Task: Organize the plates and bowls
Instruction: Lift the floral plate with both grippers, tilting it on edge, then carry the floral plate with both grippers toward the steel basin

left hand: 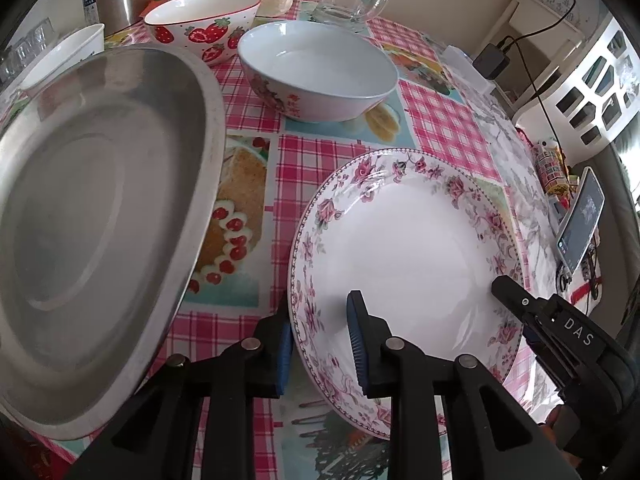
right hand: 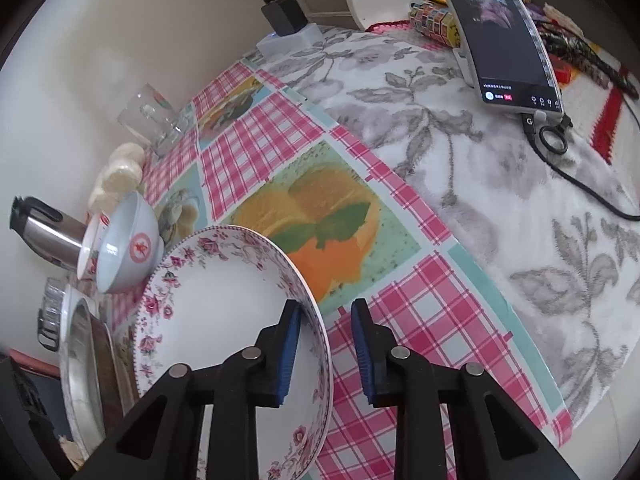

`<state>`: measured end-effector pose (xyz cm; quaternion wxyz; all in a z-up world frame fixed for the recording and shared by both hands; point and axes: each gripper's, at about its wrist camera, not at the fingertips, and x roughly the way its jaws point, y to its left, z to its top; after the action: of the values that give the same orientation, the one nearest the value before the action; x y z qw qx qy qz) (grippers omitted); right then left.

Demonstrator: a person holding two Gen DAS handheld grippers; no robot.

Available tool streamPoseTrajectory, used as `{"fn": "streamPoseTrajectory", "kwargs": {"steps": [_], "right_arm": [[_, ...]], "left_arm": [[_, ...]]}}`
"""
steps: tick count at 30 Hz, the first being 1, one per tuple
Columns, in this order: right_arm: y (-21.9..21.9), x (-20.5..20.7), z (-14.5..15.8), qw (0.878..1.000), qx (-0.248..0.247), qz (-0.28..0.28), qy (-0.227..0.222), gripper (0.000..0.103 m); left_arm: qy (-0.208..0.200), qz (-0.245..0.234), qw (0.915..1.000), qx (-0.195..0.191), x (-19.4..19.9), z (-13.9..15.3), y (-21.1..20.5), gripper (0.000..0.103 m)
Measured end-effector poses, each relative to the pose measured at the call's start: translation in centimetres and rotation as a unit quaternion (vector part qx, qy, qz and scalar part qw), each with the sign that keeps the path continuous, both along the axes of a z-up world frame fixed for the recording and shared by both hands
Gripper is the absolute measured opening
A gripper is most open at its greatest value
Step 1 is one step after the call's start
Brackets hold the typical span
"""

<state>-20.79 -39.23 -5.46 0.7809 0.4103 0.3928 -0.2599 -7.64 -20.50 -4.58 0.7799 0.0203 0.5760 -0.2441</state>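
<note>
In the left wrist view, the left tongs (left hand: 318,308) are straddling the near-left rim of the floral plate (left hand: 400,248). One blue pad is sitting just outside the rim and the other is lying over the white inside. The tongs are standing narrow, but I cannot tell whether the pads are truly pinching the rim. The plate is sitting on the near right part of the worktop (left hand: 312,168), on a pink checked cloth. At the plate's right edge, the right tongs (left hand: 516,312) are reaching over the rim. A steel tray (left hand: 92,220) is filling the left side, tilted. Farther back, a pale blue bowl (left hand: 320,68) is standing beside a strawberry bowl (left hand: 200,12).

In the right wrist view, the right tongs (right hand: 326,308) are bracketing the plate's (right hand: 216,300) right rim. Their left pad is lying against the inside of the plate. Their right pad is standing just off the rim, with a strip of cloth showing between, so the tongs are narrow but not gripping. The pale blue bowl (right hand: 128,248) is showing far left beyond the plate, and a phone (right hand: 504,32) is leaning at the far right.
</note>
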Motion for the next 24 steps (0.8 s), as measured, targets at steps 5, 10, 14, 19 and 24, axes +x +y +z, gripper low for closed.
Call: {"fn": "streamPoseTrajectory", "kwargs": {"steps": [5,10,14,19,24], "right_arm": [[-0.8,-0.2,-0.4,0.999,0.016,-0.009,-0.032,0.025],[-1.9,-0.6,-0.9,0.997,0.036,-0.014,-0.073,0.025],[-2.4,-0.4,-1.2,0.995,0.038,-0.009,-0.092,0.025],[-2.8,0.1,-1.5,0.994,0.039,0.0,-0.104,0.021],[-2.3,0.3,-1.1,0.995,0.025,0.013,-0.092,0.017]], "left_arm": [[-0.004,-0.003,1.0,-0.001,0.3,0.0,-0.5,0.027],[-0.006,-0.008,0.9999,-0.002,0.5,-0.1,-1.1,0.027],[-0.007,-0.01,0.9999,-0.004,0.6,-0.1,-1.5,0.027],[-0.01,-0.016,0.9998,-0.004,0.8,-0.1,-1.8,0.027],[-0.002,-0.016,0.9999,-0.006,0.9,-0.1,-2.0,0.026]]}}
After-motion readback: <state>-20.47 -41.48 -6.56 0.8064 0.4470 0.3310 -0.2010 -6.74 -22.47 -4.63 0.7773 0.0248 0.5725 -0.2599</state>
